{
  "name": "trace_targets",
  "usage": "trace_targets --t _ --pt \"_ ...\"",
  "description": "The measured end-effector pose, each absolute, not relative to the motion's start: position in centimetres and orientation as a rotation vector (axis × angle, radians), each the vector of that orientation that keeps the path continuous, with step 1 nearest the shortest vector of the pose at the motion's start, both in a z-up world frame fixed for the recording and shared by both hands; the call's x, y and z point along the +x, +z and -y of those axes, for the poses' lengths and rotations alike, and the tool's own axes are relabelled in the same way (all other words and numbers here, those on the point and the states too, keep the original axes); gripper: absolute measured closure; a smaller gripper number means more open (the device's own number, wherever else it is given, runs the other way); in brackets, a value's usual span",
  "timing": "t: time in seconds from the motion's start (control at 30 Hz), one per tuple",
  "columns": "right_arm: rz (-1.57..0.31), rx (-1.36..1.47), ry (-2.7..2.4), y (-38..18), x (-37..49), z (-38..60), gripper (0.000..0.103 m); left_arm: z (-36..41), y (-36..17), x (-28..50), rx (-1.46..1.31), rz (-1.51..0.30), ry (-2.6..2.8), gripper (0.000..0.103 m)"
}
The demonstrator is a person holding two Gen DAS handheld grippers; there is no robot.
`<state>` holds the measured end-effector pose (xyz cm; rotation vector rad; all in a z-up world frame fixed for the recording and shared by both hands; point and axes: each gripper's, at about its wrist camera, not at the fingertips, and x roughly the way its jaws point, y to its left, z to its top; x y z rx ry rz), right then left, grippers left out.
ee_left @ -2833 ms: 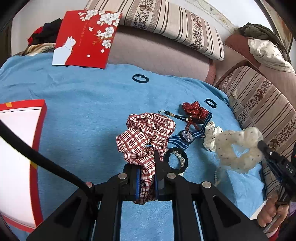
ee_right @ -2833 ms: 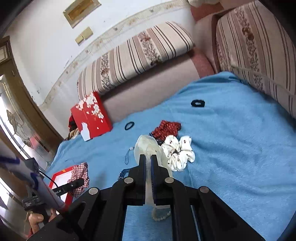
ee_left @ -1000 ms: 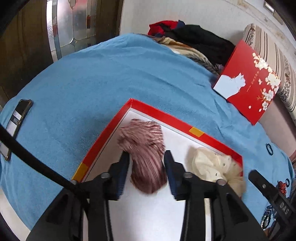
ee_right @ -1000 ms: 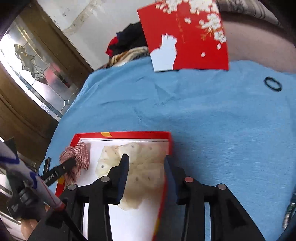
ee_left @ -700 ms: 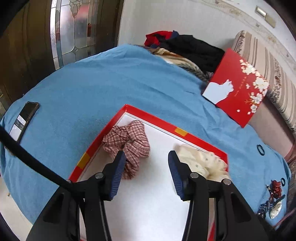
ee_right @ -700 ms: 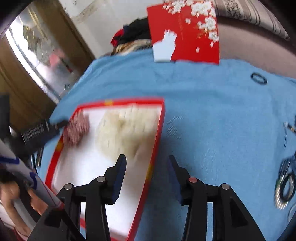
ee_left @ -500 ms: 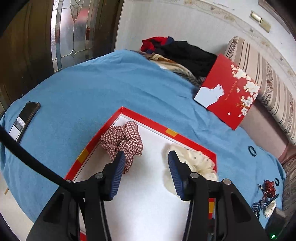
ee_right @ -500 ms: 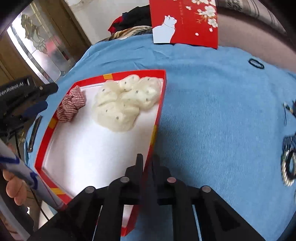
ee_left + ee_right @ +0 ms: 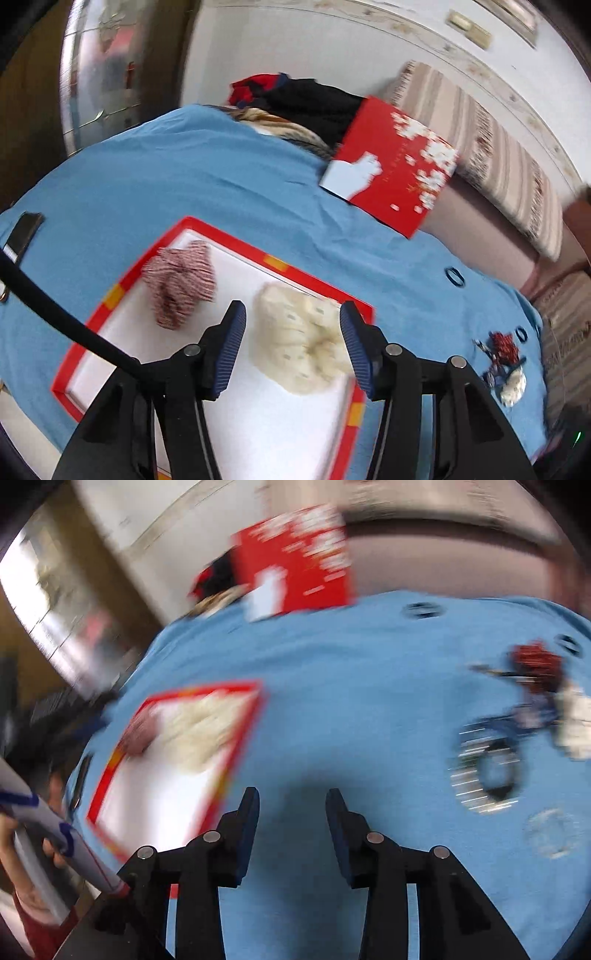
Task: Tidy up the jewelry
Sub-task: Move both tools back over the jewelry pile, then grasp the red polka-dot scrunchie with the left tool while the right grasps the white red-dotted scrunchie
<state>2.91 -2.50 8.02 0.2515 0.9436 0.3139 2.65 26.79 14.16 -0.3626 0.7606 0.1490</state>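
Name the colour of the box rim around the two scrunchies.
Red, with small orange patches; the box rim shows best in the left wrist view.

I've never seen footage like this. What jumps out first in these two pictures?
First, the red-rimmed white tray on the blue blanket, holding a red plaid scrunchie and, beside it, a cream dotted scrunchie. The left gripper hovers over the cream one, jaws opening and empty. A red box lid with white blossoms leans at the sofa back, and the right gripper, also opening and empty, is above bare blanket near a blurred pile of hair accessories.

Plaid scrunchie [image 9: 179, 282] and cream dotted scrunchie [image 9: 297, 347] lie apart inside red-rimmed tray [image 9: 229, 242]; remaining hair accessories [image 9: 504, 360] clustered on blue cloth [image 9: 184, 177].
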Motion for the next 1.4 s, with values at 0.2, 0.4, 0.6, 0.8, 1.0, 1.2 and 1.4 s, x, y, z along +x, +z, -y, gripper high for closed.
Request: trace_targets --t 0.2,0.4,0.6,0.8,1.0,1.2,1.4 --pt "-0.924 0.317 0.010 7.8 3.6 17.5 0.058 -20.7 13.5 3.0 -0.291 -0.790 0.017 0.049" --pt "-0.914 0.363 -0.062 6.6 2.6 24.0 0.058 -13.3 11.3 3.6 -0.198 -0.859 -0.129 0.049" --pt "-0.942 0.392 -0.003 4.5 1.8 24.6 0.058 -6.1 8.3 4.7 -0.166 -0.978 -0.268 0.049" --pt "-0.950 0.400 0.059 4.4 1.6 25.1 0.058 -1.3 5.1 5.5 -0.117 -1.085 -0.358 0.051" --pt "-0.946 0.435 0.079 4.4 1.4 26.1 0.058 0.5 3.3 6.5 -0.110 -1.123 -0.387 0.059" --pt "-0.987 0.416 0.136 3.8 1.3 25.3 0.058 1.2 4.6 6.6 -0.133 -1.068 -0.470 0.059" --pt "-1.016 0.391 0.149 3.2 0.9 24.9 0.058 4.2 5.5 6.3 -0.054 -1.023 -0.575 0.059"
